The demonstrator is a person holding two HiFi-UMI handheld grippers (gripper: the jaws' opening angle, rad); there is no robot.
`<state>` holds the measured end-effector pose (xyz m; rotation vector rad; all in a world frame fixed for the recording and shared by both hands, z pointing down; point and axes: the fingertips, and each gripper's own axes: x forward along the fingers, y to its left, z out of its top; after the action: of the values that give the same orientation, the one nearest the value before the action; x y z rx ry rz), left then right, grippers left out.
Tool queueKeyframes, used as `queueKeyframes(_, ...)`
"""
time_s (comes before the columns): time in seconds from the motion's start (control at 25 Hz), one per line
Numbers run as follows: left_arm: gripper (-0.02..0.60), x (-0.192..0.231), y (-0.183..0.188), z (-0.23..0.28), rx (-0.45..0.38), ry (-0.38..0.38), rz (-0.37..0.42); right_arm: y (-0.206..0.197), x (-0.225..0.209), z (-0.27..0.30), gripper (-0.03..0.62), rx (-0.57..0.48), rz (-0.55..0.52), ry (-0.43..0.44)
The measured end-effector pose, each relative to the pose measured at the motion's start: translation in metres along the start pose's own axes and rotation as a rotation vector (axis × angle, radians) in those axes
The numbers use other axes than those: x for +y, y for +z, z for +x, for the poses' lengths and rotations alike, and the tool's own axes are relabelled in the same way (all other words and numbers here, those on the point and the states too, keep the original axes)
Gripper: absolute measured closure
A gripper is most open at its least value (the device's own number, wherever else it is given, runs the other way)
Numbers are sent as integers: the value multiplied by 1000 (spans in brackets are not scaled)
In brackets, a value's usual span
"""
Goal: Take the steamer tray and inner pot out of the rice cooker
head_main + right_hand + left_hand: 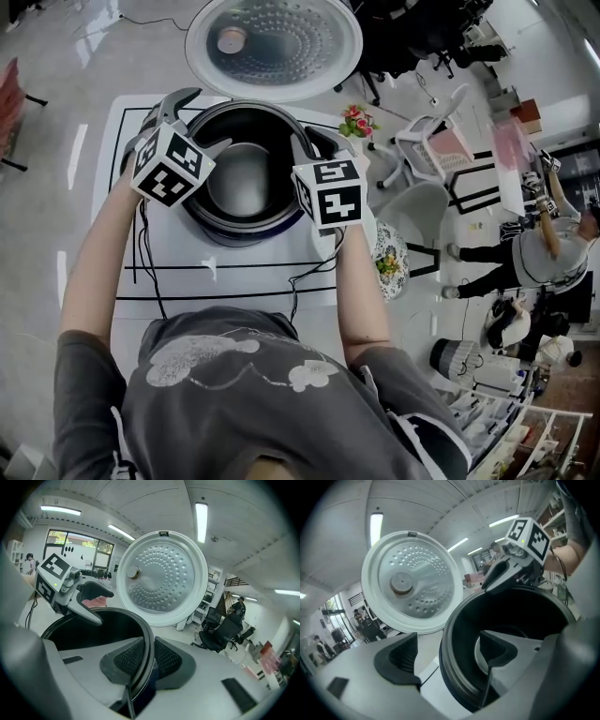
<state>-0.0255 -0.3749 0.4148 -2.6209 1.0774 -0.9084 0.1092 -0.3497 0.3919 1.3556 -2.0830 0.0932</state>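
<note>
The rice cooker stands on the white table (122, 253) with its round lid (274, 42) swung open at the far side. Inside it sits the dark inner pot (242, 178), with a silvery bottom showing. My right gripper (314, 148) is at the pot's right rim. In the right gripper view the gripper (149, 660) is shut on that thin black rim (140, 625). My left gripper (195, 127) is at the left rim. In the left gripper view it (447, 656) stands open astride the rim (454, 667), one pad inside and one outside. I cannot make out a steamer tray.
Black tape lines mark the table top. Beyond its right edge are a small flower pot (356, 122), a white chair (431, 141) and a patterned plate (389, 262). People (553, 244) stand further right. Black office chairs (225, 630) stand behind the cooker.
</note>
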Motion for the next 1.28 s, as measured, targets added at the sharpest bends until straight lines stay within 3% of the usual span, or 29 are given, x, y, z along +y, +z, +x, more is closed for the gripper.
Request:
queueKeyframes(0.16,172,-2,-17,21,169,-14,96,2,-1,-2,500,-17,-2,-7)
queueKeyframes(0.2,213,2,-20,24,196,1,110,3,-1,-2,500,-20,-2,-7)
queueKeyframes(0.24,312,5,-21,25,214,20,123,5,0,-3,500,-23,0,-7)
queueKeyframes(0.28,368,8,-21,24,229,34,140,7,1,-5,500,-26,2,-6)
queueKeyframes(0.48,423,2,-23,25,281,26,242,12,3,-9,500,-40,15,2)
queueKeyframes(0.72,434,-2,-18,34,272,43,210,5,-8,-10,505,-75,58,30)
queueKeyframes(1.0,460,11,-4,11,286,82,130,22,0,-23,508,-105,97,51)
queueKeyframes(1.28,474,11,16,-1,279,133,137,18,-7,-33,508,-138,145,70)
